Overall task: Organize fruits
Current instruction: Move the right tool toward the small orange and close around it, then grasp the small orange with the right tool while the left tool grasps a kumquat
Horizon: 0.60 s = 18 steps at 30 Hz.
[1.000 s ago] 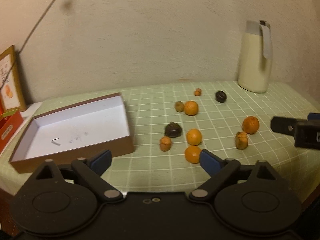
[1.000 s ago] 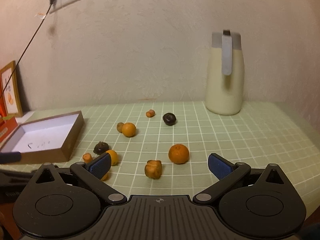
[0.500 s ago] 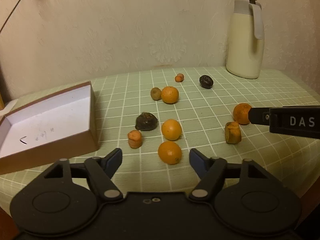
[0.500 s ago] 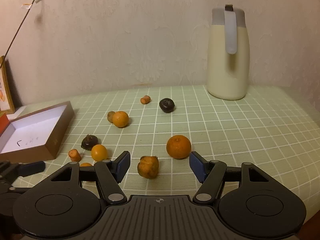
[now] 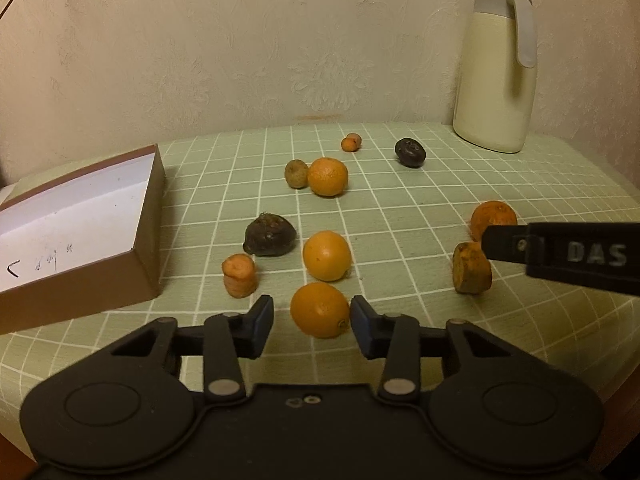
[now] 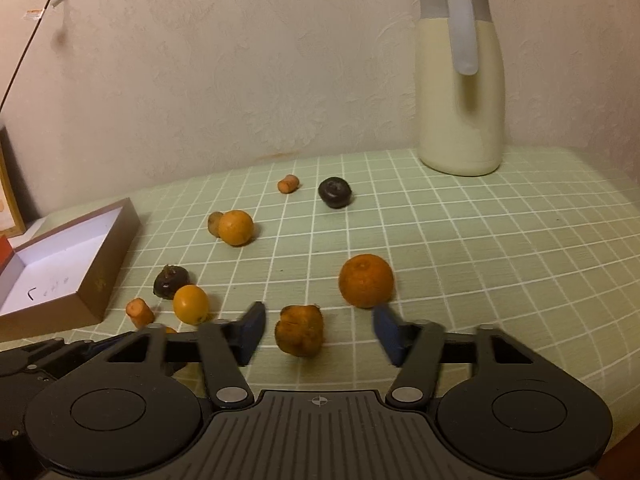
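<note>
The left gripper [image 5: 312, 320] sits low over the counter [image 5: 440, 208], which has a green checked cloth on it. Its fingers [image 5: 262, 326] have just been closing in on a small orange [image 5: 319, 310]. The right one looks like it touches the fruit, but a thin gap shows by the left one, so they are not pinching it yet. Another round orange [image 5: 327, 255] lies just behind it, and a short carrot piece [image 5: 239, 275] stands to the left beside a dark wrinkly fruit [image 5: 270, 236]. The right gripper [image 6: 318, 330] is low too, and its fingers [image 6: 251, 330] have also just been closing, with a lumpy brown-orange fruit [image 6: 299, 330] between them. Gaps show on both sides, so they are spread and hold nothing. A bumpy orange [image 6: 366, 286] sits just behind the right one. Farther back are one more orange [image 6: 235, 227] touching a small brown fruit, a black fruit [image 6: 335, 192] and a tiny carrot bit [image 6: 288, 183]. An open brown box [image 5: 154, 216] with a white inside stands at the left, and no fruit shows in the part of it I can see. A cream jug [image 6: 460, 80] stands by the wall.
</note>
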Available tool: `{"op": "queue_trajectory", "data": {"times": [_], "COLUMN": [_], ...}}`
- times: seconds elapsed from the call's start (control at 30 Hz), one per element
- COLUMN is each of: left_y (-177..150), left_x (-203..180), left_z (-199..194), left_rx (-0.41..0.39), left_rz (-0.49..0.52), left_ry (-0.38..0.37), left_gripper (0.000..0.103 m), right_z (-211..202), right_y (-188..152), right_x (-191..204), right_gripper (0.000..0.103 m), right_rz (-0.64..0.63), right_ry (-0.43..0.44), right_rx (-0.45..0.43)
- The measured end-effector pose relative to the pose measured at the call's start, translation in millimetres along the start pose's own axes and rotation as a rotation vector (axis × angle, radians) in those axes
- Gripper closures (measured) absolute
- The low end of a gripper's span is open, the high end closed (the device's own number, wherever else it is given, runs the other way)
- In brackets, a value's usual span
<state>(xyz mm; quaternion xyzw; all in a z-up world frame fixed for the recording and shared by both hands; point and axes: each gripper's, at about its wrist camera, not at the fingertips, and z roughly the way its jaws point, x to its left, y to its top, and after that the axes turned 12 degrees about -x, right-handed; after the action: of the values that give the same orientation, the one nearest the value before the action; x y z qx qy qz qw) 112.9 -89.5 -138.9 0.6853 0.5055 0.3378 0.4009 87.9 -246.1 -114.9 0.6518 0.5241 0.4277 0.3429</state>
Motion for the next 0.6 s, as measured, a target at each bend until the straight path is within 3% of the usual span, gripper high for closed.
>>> {"op": "queue_trajectory", "data": {"times": [0.27, 0.6], "left_y": [-4, -7], "left_x": [2, 2], "left_z": [8, 9], "left_rx": [0.025, 0.006], "left_rz": [-0.022, -0.025], "left_ry": [0.009, 0.009], "left_gripper": [0.074, 0.075], "right_z": [21, 34], "right_y": [-7, -11], "right_x": [4, 12], "right_gripper": [0.058, 0.058], "right_rz": [-0.01, 0.002], "right_ry": [-0.029, 0.009], "right_rx": [0.032, 0.051]}}
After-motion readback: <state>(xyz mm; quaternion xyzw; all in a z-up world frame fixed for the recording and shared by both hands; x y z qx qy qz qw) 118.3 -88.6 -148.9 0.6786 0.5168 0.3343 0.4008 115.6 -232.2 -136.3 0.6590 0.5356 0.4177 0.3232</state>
